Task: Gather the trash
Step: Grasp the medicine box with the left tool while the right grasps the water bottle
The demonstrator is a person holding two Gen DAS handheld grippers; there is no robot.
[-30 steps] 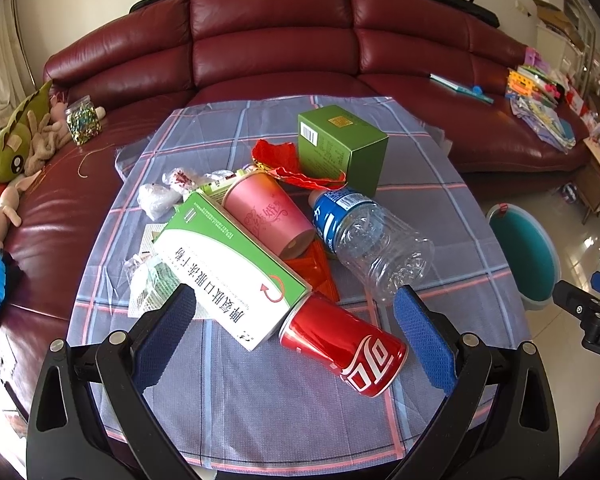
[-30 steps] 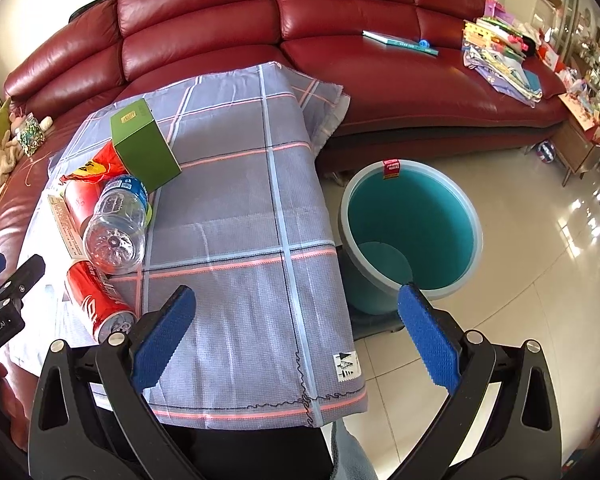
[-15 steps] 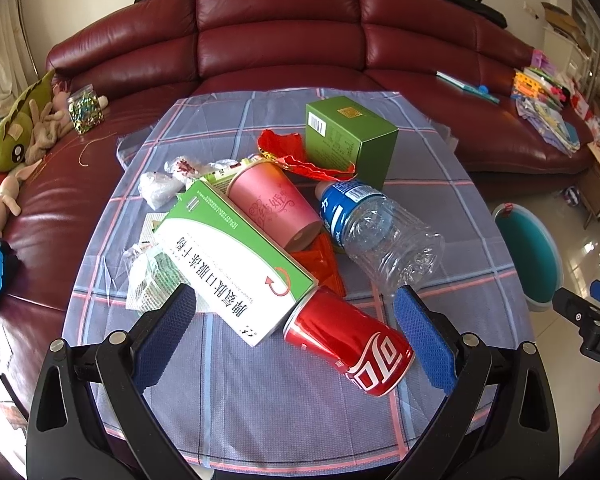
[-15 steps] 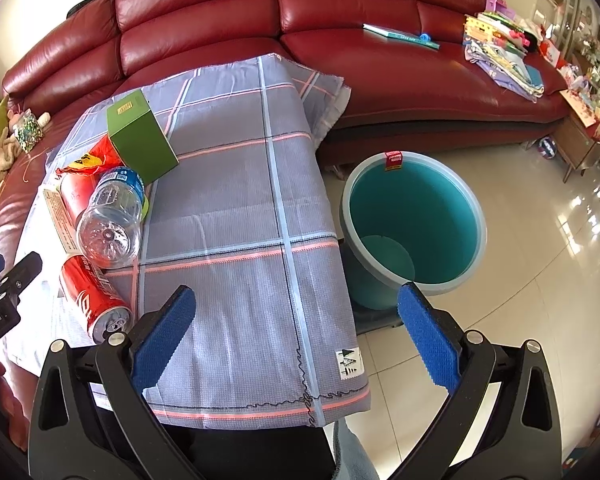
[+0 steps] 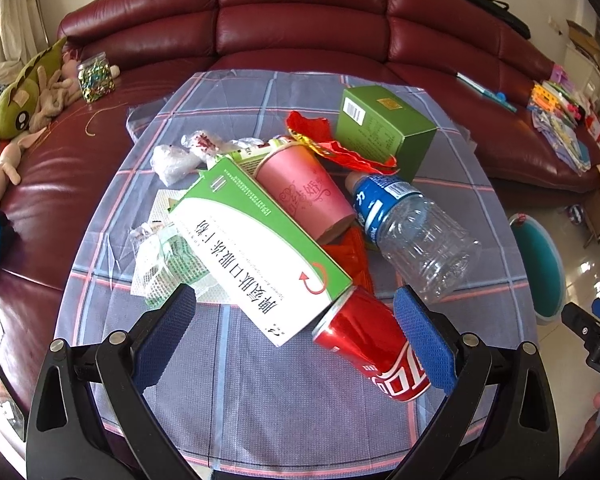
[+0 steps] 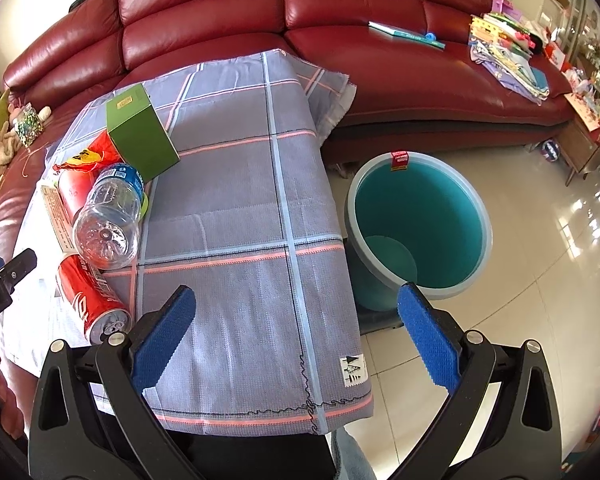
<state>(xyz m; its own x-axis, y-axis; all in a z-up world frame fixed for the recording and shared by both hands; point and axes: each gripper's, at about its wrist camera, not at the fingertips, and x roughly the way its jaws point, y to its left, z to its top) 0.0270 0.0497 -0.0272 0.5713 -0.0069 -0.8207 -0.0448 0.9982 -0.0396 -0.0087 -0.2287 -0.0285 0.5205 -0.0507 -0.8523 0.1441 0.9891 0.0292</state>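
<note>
A heap of trash lies on the checked tablecloth [image 5: 284, 400]: a red cola can [image 5: 370, 346] on its side, a white-and-green medicine box [image 5: 256, 252], a pink paper cup [image 5: 304, 192], a clear plastic bottle [image 5: 416, 232], a green carton [image 5: 384, 128], red wrappers and crumpled plastic. My left gripper [image 5: 294, 340] is open just above the near edge of the heap, its right finger beside the can. My right gripper [image 6: 296, 336] is open and empty over the table's right edge, next to the teal bin [image 6: 420, 224] on the floor. The can [image 6: 92, 296] also shows in the right wrist view.
A dark red leather sofa [image 5: 300, 20] curves behind the table. Plush toys [image 5: 24, 92] and a jar lie on its left end, books and papers [image 6: 508, 52] on its right. Glossy tiled floor [image 6: 560, 280] lies to the right of the bin.
My left gripper has moved forward toward the heap, so the can and the box sit nearer its fingers. My right gripper has drifted slightly and stays open.
</note>
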